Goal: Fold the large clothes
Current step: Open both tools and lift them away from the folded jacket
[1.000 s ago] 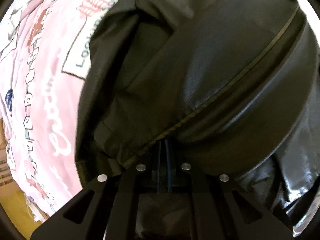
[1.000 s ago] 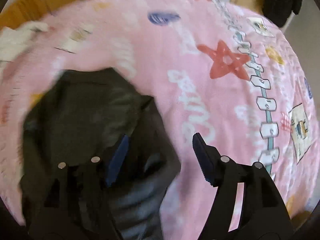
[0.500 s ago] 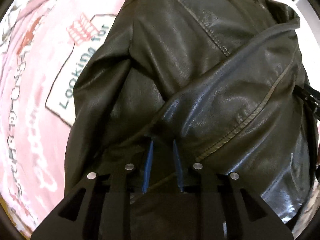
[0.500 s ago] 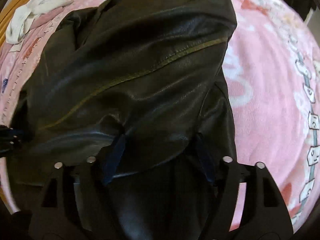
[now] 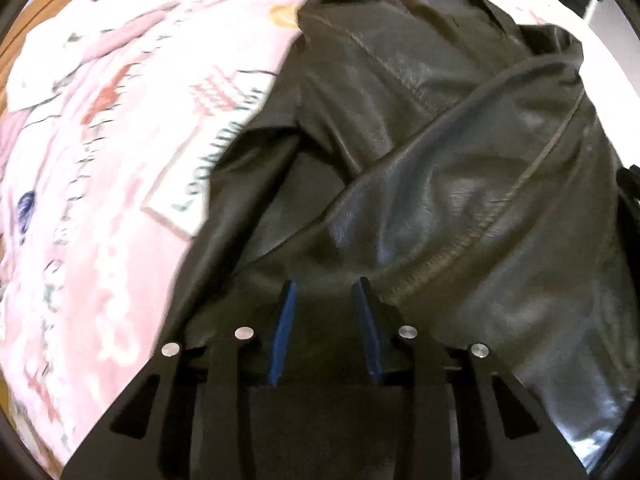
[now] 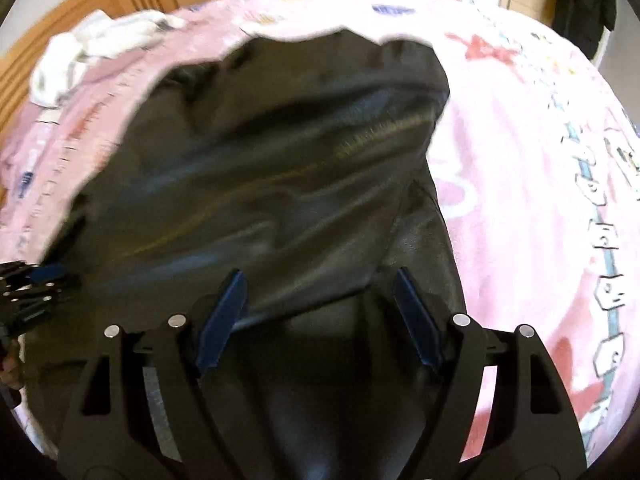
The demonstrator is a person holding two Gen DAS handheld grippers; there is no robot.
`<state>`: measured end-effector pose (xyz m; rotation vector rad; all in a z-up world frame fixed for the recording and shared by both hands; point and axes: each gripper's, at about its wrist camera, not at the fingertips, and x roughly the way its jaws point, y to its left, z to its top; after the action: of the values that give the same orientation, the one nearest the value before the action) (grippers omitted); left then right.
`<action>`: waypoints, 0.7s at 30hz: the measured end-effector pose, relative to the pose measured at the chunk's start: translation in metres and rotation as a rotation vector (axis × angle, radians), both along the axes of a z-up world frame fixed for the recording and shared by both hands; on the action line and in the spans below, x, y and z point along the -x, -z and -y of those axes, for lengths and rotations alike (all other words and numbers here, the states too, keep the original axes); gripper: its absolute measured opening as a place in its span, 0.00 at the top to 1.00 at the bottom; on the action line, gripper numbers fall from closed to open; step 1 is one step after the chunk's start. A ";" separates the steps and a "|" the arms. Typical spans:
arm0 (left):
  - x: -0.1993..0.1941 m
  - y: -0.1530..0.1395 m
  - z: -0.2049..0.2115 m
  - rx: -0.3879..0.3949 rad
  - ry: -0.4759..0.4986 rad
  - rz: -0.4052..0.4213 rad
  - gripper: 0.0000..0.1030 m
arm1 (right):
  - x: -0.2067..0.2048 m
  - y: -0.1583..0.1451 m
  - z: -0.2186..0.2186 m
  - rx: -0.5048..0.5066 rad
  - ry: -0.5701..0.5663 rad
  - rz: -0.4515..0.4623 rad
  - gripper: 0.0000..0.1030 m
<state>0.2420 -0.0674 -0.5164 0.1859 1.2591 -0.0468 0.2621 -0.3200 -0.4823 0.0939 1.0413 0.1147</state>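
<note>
Lying on the pink printed blanket (image 5: 100, 200), the black leather jacket (image 5: 460, 160) spreads away from both grippers, its folded-over part crossing it with a long seam running slantwise. The left gripper (image 5: 326, 292) has just been opening its jaws; nothing is pressed between the blue pads and the leather lies just under them. The right gripper (image 6: 318, 284) stands wide open over the near edge of the jacket (image 6: 260, 160), which seems the nearer place for a next grasp
</note>
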 end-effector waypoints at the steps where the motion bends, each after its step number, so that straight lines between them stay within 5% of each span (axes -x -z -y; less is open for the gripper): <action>1: 0.003 -0.012 0.000 -0.005 0.003 -0.002 0.71 | 0.008 -0.013 -0.004 -0.039 -0.012 0.011 0.28; 5: 0.018 -0.059 0.003 0.018 -0.034 -0.052 0.71 | 0.026 -0.041 -0.019 -0.173 0.032 -0.039 0.28; 9: 0.036 -0.083 0.000 0.028 -0.056 -0.056 0.71 | 0.059 -0.045 -0.021 -0.192 0.161 -0.115 0.28; 16: 0.075 -0.044 -0.046 0.021 0.010 -0.062 0.71 | 0.162 -0.018 -0.022 0.033 0.290 -0.184 0.28; 21: 0.091 -0.017 -0.076 0.019 -0.014 -0.094 0.71 | 0.210 -0.001 -0.028 0.127 0.377 -0.216 0.38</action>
<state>0.1510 0.0087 -0.4992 0.1596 1.3528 -0.0560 0.0525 -0.2924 -0.4816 0.1888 1.2262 -0.3090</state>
